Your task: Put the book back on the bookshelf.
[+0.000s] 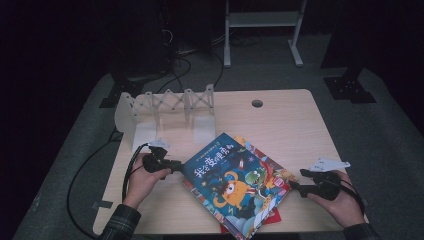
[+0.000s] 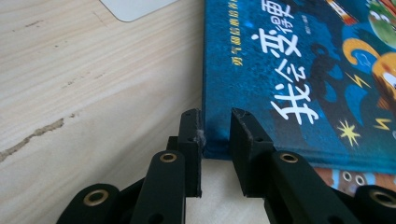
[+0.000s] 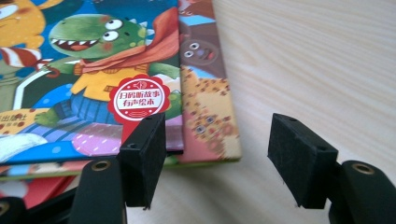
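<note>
— Left gripper point(image 2: 215, 135) first: what's it doing?

— Its jaws stand only a narrow gap apart, set at the corner of the blue picture book point(image 2: 299, 79). In the left gripper view the book's edge lies right in that gap. One pad looks to touch the cover's side, but I can't tell whether the pair actually presses on it.

— And from above?

— Same gripper point(image 1: 176, 164) sits at the book's point(image 1: 235, 180) left corner, the left hand point(image 1: 142, 177) behind it on the table point(image 1: 285, 125).

— Where is the book itself?

— Flat on the table's near half, turned at an angle, topmost of a small stack. Under it a second book point(image 3: 205, 93) with a brown and orange cover pokes out along one side, and a red one point(image 1: 272, 217) shows at the near edge.

— Right gripper?

— Right gripper point(image 3: 219, 158) has its jaws wide apart with nothing between them but bare tabletop. One pad overlaps the stack's corner in its own view, near a red round sticker point(image 3: 138, 99) on the top cover; the other hangs over the wood, clear of the books.

— From the high view?

— It point(image 1: 295, 186) lies just beside the stack's right corner, held by the right hand point(image 1: 340, 200).

— Anything beyond?

— A white folding rack point(image 1: 165, 112) stands behind the books, toward the table's far left, well apart from the right gripper. A round hole point(image 1: 257, 103) sits in the tabletop further back.
</note>
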Tool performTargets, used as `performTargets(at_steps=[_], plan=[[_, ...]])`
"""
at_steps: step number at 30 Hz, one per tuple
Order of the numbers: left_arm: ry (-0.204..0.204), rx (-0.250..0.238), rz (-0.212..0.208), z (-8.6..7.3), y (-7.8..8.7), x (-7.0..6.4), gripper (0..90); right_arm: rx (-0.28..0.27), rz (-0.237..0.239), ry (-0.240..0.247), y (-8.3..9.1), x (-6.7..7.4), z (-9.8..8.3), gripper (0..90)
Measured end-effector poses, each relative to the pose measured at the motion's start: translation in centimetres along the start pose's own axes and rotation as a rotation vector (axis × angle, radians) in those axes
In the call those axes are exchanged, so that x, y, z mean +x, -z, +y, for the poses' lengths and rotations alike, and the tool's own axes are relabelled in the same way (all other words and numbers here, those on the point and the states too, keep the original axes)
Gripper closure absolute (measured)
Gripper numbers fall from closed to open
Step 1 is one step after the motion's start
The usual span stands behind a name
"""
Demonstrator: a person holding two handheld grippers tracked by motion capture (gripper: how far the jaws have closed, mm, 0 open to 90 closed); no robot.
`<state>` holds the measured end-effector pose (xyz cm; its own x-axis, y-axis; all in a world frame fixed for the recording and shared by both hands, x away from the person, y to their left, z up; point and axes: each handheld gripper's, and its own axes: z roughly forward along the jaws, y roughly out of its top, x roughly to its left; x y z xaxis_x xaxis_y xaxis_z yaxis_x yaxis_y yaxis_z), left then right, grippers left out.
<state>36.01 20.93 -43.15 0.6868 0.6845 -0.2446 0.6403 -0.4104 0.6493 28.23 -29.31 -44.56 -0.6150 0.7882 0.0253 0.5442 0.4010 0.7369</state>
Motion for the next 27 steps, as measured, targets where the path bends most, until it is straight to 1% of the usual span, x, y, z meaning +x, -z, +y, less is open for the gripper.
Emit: performTargets(at_steps=[2, 5, 6, 10, 15, 20, 25, 26, 27], plan=[[-0.006, 0.009, -0.017, -0.1, 0.0, -0.2, 72.0, 0.002, -0.009, 0.007, -0.3, -0.3, 0.3, 35.8], [-0.01, 0.027, -0.038, -0.1, 0.1, -0.2, 71.5, 0.003, -0.022, 0.008, -0.7, -0.9, 0.7, 36.3], [-0.001, 0.027, -0.048, -0.2, 0.2, -0.2, 71.5, 0.003, -0.022, 0.008, -0.7, -0.9, 0.7, 36.3], [-0.01, 0.047, -0.078, -0.4, 0.3, -0.4, 70.9, 0.0, -0.028, 0.003, -1.1, -1.5, 1.1, 36.7], [-0.011, 0.068, -0.118, -0.9, 0.6, -0.9, 68.1, 0.003, -0.033, 0.002, -1.8, -2.3, 1.7, 37.1], [-0.019, 0.078, -0.135, -1.4, 0.9, -1.3, 67.7, 0.007, -0.038, -0.01, -2.6, -3.0, 2.4, 36.6], [-0.026, 0.083, -0.158, -1.9, 1.1, -1.8, 66.6, 0.011, -0.044, -0.011, -3.5, -3.6, 3.3, 36.9], [-0.029, 0.085, -0.161, -2.0, 1.2, -1.9, 66.5, 0.008, -0.039, -0.021, -3.9, -3.9, 3.5, 36.9], [-0.033, 0.087, -0.161, -2.0, 1.2, -1.9, 66.5, 0.008, -0.039, -0.021, -3.9, -3.9, 3.5, 36.9]])
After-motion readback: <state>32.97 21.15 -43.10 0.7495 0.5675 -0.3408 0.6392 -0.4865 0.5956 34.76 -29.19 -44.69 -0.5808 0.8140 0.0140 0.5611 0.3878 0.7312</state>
